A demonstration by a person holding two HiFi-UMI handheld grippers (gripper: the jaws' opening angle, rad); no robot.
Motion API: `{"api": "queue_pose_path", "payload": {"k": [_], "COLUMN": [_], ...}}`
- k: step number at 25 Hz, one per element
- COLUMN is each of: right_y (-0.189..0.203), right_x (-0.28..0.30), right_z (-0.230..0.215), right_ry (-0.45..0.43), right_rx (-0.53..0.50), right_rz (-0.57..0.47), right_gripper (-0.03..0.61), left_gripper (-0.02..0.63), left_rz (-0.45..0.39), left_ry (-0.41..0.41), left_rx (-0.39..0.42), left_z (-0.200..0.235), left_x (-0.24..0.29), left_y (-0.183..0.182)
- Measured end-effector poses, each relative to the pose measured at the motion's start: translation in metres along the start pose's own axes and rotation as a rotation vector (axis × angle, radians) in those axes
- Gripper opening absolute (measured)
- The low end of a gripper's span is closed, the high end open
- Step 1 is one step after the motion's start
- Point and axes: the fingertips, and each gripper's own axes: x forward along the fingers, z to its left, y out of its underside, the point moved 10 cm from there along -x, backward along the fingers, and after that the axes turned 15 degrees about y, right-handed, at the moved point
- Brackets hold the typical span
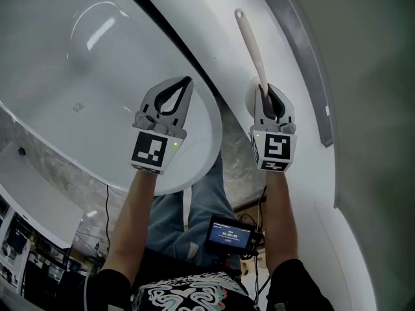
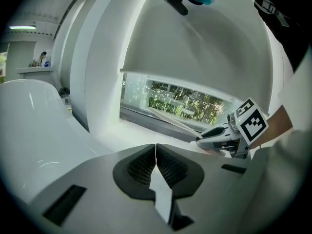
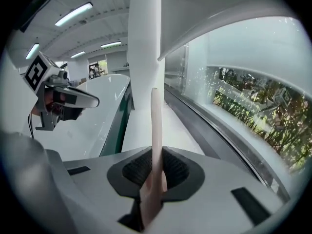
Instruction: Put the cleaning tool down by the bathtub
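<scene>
Beside the white bathtub [image 1: 97, 50], the right hand-held gripper [image 1: 272, 100] clamps the cleaning tool [image 1: 251, 41], which juts forward from its jaws

White bathtub [image 1: 58, 76] — pale pink cleaning tool [image 1: 251, 47]

- Daylight came through the window [image 3: 253, 106] beside the bathtub [image 1: 65, 50]; strip lights [image 3: 73, 14] glowed beyond it.
- Glare streaked the bathtub's white wall.
- Gripper views curved, blackening at edges.
</scene>
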Motion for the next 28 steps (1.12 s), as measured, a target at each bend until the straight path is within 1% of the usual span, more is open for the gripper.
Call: {"api": "queue_pose_path", "payload": {"k": [5, 9, 16, 20, 28], "right_y": [0.013, 0.021, 0.037, 0.045, 0.055], "right_x": [0.014, 0.023, 0.04, 0.047, 0.058], "right_z": [0.003, 0.006, 0.013, 0.018, 0.021], "right_ry": [-0.008, -0.02, -0.041, -0.042, -0.033], "right_rx": [-0.027, -0.033, -0.092, -0.133, -0.193], "right_rz": [0.042, 0.091, 0.154, 0.188, 0.252], "right_gripper": [0.074, 0.074, 0.074, 0.074, 0.074], "left_gripper": [0.018, 0.017, 0.018, 0.017, 0.017], "left_rz": [0.008, 0.009, 0.007, 0.01, 0.01], "left_ry": [0.02, 0.018, 0.006, 0.008, 0.007], "left_rx": [-0.01, -0.013, -0.022, -0.029, -0.047], "left_z": [0.007, 0.013, 0.02, 0.02, 0.019], "left_x": [0.009, 0.011, 0.014, 0.014, 0.014], "left_y": [0.007, 0.009, 0.013, 0.02, 0.024]}}
